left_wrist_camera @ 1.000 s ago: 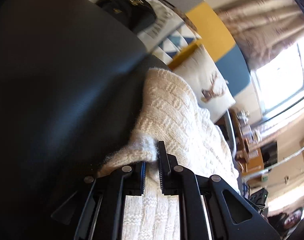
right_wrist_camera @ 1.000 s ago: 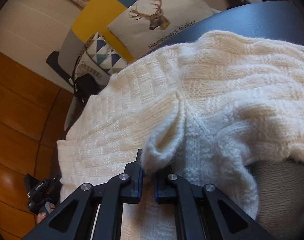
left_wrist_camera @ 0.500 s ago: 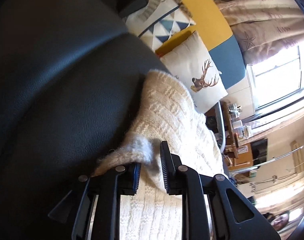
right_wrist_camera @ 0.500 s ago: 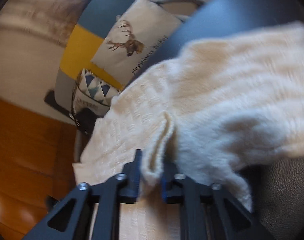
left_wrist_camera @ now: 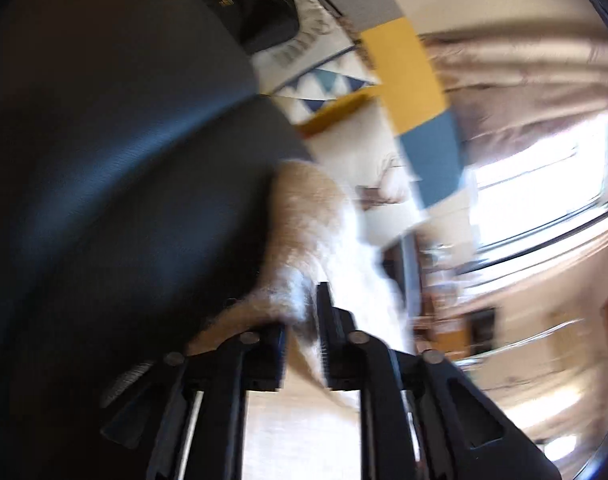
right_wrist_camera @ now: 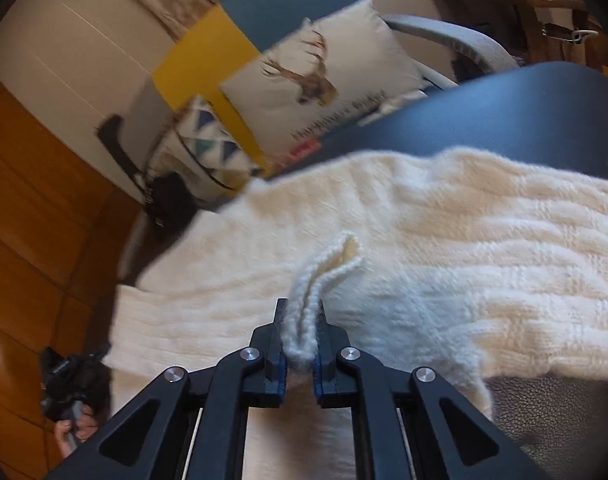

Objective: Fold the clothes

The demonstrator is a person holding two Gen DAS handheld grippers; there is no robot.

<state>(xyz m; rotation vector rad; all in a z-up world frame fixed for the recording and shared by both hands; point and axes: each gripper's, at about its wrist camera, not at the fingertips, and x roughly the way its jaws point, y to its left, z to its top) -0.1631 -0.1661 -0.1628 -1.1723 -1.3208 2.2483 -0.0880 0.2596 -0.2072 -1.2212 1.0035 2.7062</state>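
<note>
A cream knitted sweater lies spread over a dark leather seat. My right gripper is shut on a raised fold of the knit, which stands up between its pads. In the blurred left wrist view, my left gripper is at the sweater edge beside the dark leather. Its jaws are opening, with the fluffy hem still loose in the gap. The right wrist view also shows the left gripper small at the lower left, with a hand on it.
Beyond the seat a deer-print cushion and a triangle-pattern cushion lean on a yellow, blue and grey sofa. A black bag sits at the far end. Wood floor runs along the left, and a bright window is on the right.
The left jaws have spread apart around the hem they pinched a second ago. The right gripper keeps its hold on the fold and has lifted it a little. Both views have swung.
</note>
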